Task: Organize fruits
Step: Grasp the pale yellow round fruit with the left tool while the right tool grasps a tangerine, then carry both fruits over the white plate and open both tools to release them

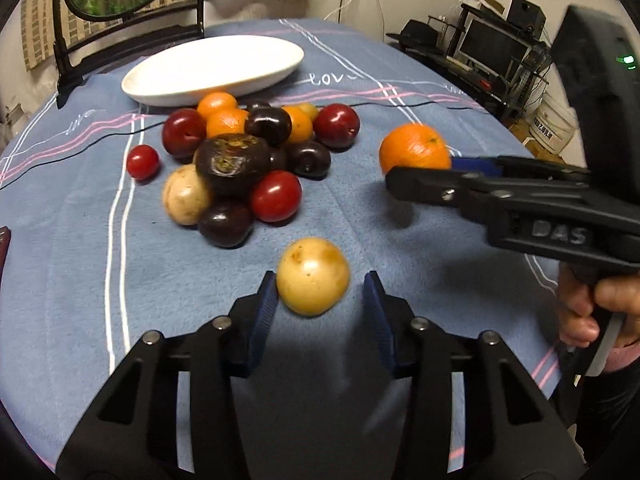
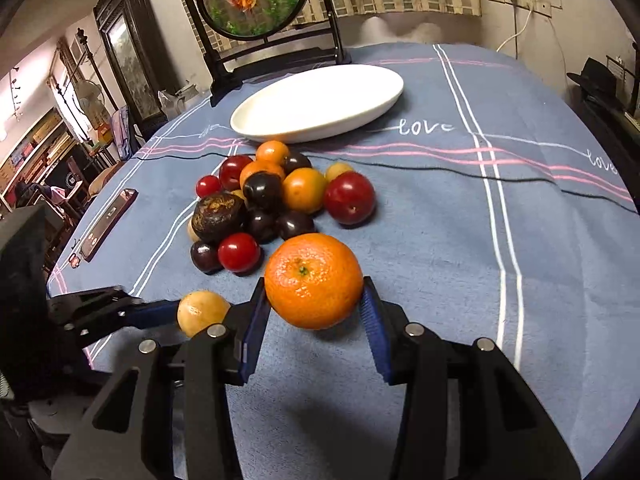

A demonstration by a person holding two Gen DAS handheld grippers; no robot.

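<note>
A pile of fruit (image 1: 240, 160) lies on the blue cloth: red and dark plums, small oranges, a brown passion fruit, a yellow one. My left gripper (image 1: 320, 300) is open around a yellow fruit (image 1: 313, 276); its left pad touches it and the right pad stands apart. My right gripper (image 2: 314, 304) is shut on an orange (image 2: 314, 280) and holds it above the cloth; both also show in the left wrist view, gripper (image 1: 420, 176) and orange (image 1: 414, 148). The white oval plate (image 2: 320, 100) lies empty behind the pile (image 2: 276, 204).
A round painted screen on a black stand (image 2: 256, 0) stands behind the plate. A phone (image 2: 108, 224) lies at the cloth's left edge. A thin black cable (image 2: 480, 178) crosses the cloth. Desks and monitors (image 1: 492, 48) stand beyond the table's right side.
</note>
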